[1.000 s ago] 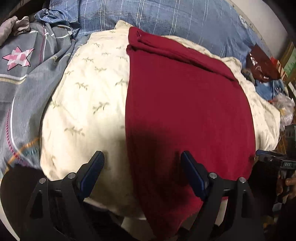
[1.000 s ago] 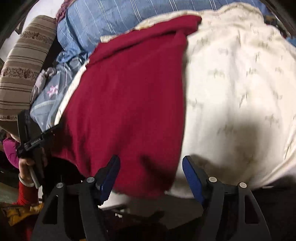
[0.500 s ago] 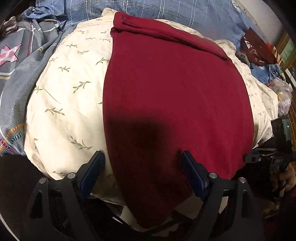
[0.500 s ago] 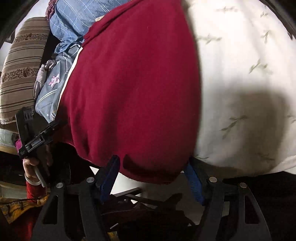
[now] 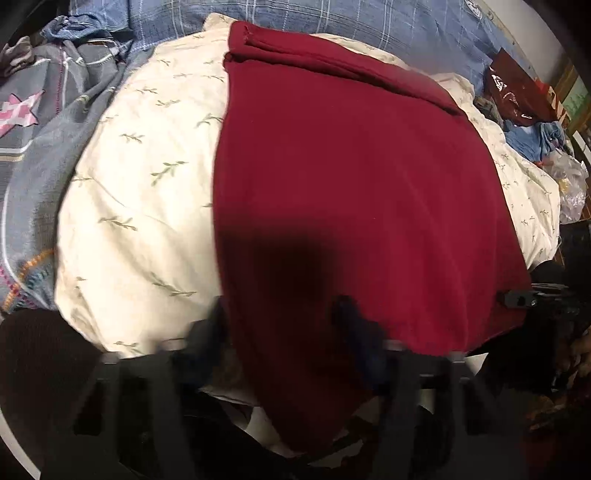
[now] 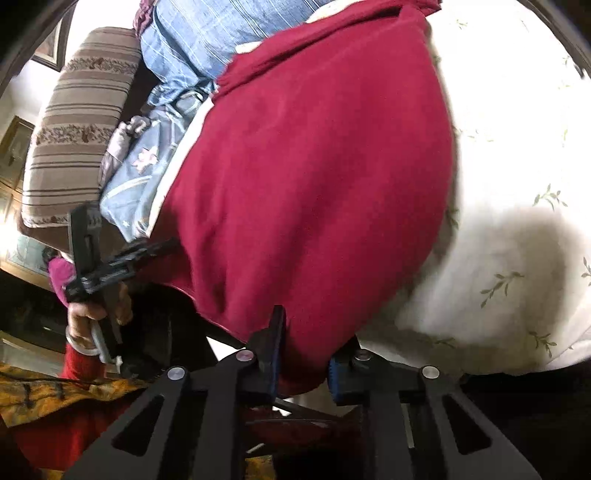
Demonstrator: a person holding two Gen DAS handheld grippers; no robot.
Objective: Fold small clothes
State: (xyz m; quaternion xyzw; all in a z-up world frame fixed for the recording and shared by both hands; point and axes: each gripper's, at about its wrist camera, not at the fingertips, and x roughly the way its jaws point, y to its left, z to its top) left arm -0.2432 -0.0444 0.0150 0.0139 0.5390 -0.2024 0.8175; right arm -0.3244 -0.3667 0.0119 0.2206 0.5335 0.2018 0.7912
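Red garment (image 5: pixel 354 206): spread flat over the cream leaf-print cushion (image 5: pixel 140 206), far edge folded into a thick band, near hem hanging off the cushion's front edge towards both tongs.
Left tongs (image 5: pixel 284 332): blurred, jaws closing right now with the garment's near-left hem between them; whether the pads already press the cloth, can't tell through the blur.
Right tongs (image 6: pixel 303 354): jaws closing and the blue pads (image 6: pixel 334 373) already pinching the garment's near-right corner, cloth bunched between them.
Person's hand (image 6: pixel 86 314): seen from the right wrist, wrapped round the left tool's handle at the garment's other corner.
Around the cushion: blue checked bedding (image 5: pixel 332 18) behind it, grey star-patterned quilt (image 5: pixel 33 122) on the left, striped brown cushion (image 6: pixel 77 122) beyond that.
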